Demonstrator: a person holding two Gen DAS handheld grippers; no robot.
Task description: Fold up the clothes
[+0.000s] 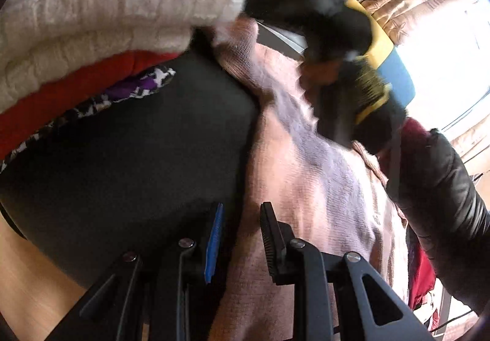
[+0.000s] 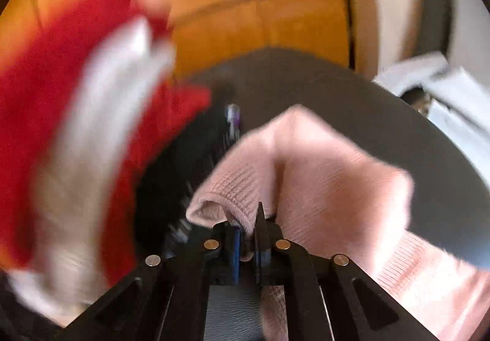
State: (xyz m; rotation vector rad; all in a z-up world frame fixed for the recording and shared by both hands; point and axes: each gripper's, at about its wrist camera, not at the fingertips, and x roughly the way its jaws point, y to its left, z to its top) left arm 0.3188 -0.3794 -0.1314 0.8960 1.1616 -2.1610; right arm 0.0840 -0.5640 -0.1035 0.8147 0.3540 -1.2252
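Observation:
A pink knit sweater [image 1: 309, 188] lies across a dark grey round surface [image 1: 137, 151]. My left gripper [image 1: 242, 218] is open, its fingers just above the sweater's near edge, holding nothing. My right gripper [image 2: 248, 227] is shut on a ribbed edge of the pink sweater [image 2: 306, 166] and lifts it off the grey surface [image 2: 352, 102]. The right gripper with the gloved hand also shows in the left wrist view [image 1: 333, 35], above the sweater's far end.
A pile of clothes, white knit [image 1: 116, 10], red [image 1: 76, 90] and a black-white-purple patterned piece [image 1: 134, 87], lies at the left. It appears blurred in the right wrist view [image 2: 76, 114]. Wooden panels [image 2: 275, 4] stand behind. A black jacket sleeve [image 1: 444, 203] is at right.

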